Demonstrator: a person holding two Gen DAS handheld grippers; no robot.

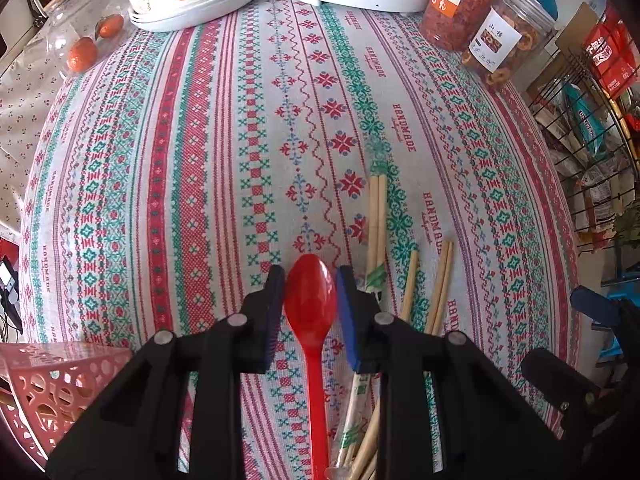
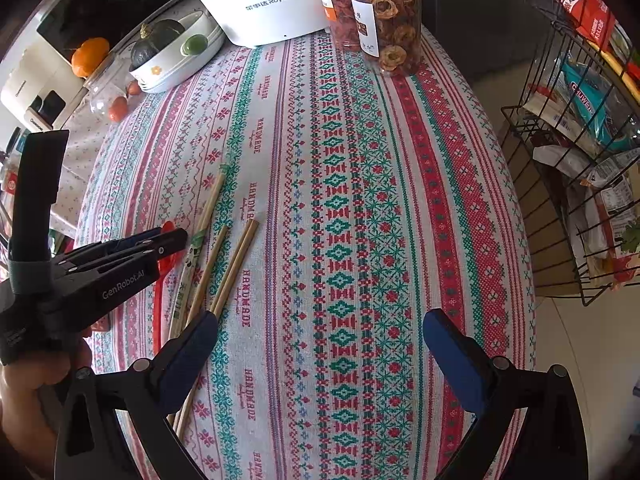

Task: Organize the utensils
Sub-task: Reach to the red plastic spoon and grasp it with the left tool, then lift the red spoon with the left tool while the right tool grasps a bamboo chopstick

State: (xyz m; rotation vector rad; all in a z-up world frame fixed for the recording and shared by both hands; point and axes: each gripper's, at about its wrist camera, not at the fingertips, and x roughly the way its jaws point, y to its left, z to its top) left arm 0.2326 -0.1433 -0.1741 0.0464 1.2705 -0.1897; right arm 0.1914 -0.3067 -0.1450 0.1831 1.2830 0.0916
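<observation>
Low in the middle of the left wrist view, the left gripper (image 1: 310, 280) has its jaws drawn in around the bowl of a red spoon (image 1: 311, 304), one blue pad against each side of the bowl, so the spoon looks clamped. The spoon lies on the patterned cloth of the counter (image 1: 224, 152), its handle running straight down toward the bottom edge of the frame. Just right of the spoon lie several wooden chopsticks (image 1: 378, 216), some loose and some in a paper sleeve, fanned out and partly under the right-hand finger. A pink perforated basket (image 1: 48, 384) sits at the lower left corner of that view.

From the right wrist view, the right gripper (image 2: 320, 330) has its jaws wide apart with only cloth between them. Its left-hand pad lies over the near ends of the chopsticks (image 2: 234, 264); whether it touches them cannot be told. The left gripper (image 2: 172, 240) shows at the left edge, tilted down onto the spoon (image 2: 168, 256), with a hand (image 2: 32, 396) under it.

Along the top edge stand a white cooker (image 2: 264, 4), two jars of dried fruit (image 2: 384, 20) and a white dish (image 2: 180, 64). A wire rack (image 2: 572, 152) of packets fills the right side.
</observation>
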